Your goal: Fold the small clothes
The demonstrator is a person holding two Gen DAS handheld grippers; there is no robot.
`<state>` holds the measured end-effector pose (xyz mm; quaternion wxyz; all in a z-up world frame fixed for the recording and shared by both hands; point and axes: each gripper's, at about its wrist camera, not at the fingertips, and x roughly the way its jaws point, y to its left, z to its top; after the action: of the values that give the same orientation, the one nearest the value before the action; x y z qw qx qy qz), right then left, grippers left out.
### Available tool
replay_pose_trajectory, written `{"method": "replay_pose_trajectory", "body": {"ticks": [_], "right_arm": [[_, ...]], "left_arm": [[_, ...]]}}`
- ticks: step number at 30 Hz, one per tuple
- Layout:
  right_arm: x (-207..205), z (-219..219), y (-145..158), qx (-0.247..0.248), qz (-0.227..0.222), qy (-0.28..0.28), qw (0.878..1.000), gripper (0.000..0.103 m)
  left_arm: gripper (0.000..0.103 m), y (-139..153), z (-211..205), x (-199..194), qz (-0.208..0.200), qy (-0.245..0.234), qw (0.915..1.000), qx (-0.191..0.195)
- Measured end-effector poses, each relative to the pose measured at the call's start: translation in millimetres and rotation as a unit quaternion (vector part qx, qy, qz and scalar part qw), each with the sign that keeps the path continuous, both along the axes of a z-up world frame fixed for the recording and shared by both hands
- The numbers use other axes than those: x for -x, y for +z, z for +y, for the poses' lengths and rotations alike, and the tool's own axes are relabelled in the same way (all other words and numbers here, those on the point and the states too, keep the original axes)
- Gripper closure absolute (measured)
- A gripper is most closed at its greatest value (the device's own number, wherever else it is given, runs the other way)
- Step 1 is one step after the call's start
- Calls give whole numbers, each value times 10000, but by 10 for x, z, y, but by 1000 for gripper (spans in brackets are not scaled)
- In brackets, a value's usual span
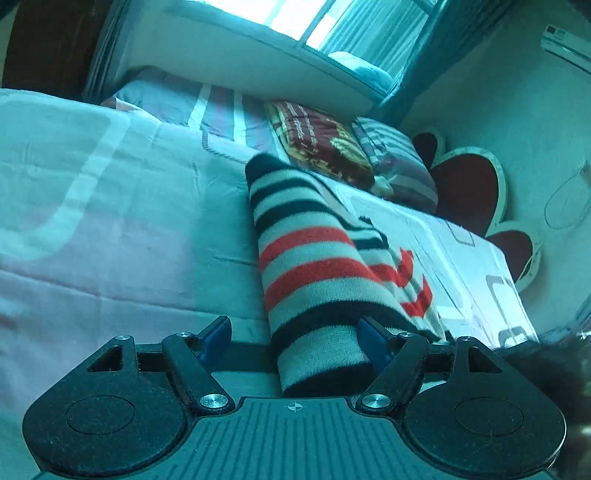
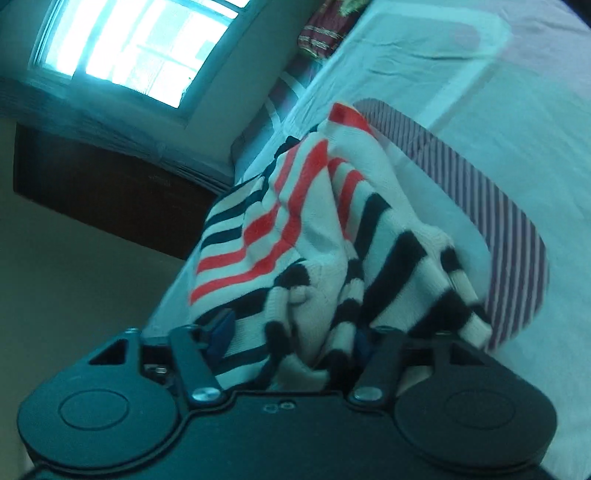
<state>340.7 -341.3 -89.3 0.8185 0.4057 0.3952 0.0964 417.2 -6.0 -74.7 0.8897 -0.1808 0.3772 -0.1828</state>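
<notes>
Nearest in the left wrist view, the left gripper (image 1: 295,332) has its blue-tipped fingers spread wide, and a rolled sleeve of the striped sweater (image 1: 314,258) runs between them, lying against the right finger and apart from the left one. That sleeve stretches away over the pink bedsheet (image 1: 110,221), its bands going from black to red to black. Farther off lie a folded patterned blanket (image 1: 325,140) and a striped pillow (image 1: 399,162) below the window (image 1: 332,22). In the right wrist view, the right gripper (image 2: 291,332) has bunched sweater knit (image 2: 314,229) filling the gap between its fingers, which look closed on it. Beyond, to the right, lies a thin-striped garment (image 2: 498,206) on the sheet.
</notes>
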Motion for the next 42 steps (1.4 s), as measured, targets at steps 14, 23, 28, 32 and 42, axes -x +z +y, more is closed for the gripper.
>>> {"method": "replay_pose_trajectory", "body": {"ticks": [14, 23, 28, 32, 42], "right_arm": [[267, 174, 641, 2758, -1819, 350, 9432, 83], [175, -162, 177, 1718, -854, 335, 9808, 72], [250, -236, 228, 1506, -761, 150, 9855, 67], [476, -357, 232, 1093, -624, -208, 9918, 44], [595, -244, 236, 1280, -600, -99, 9899, 94]], "left_arm": [[28, 44, -697, -266, -119, -471, 9962, -716], [28, 42, -765, -237, -112, -507, 9950, -852], [28, 21, -693, -201, -93, -459, 9962, -730], [28, 157, -518, 87, -252, -423, 9969, -612], [28, -69, -552, 461, -178, -697, 9911, -1122]]}}
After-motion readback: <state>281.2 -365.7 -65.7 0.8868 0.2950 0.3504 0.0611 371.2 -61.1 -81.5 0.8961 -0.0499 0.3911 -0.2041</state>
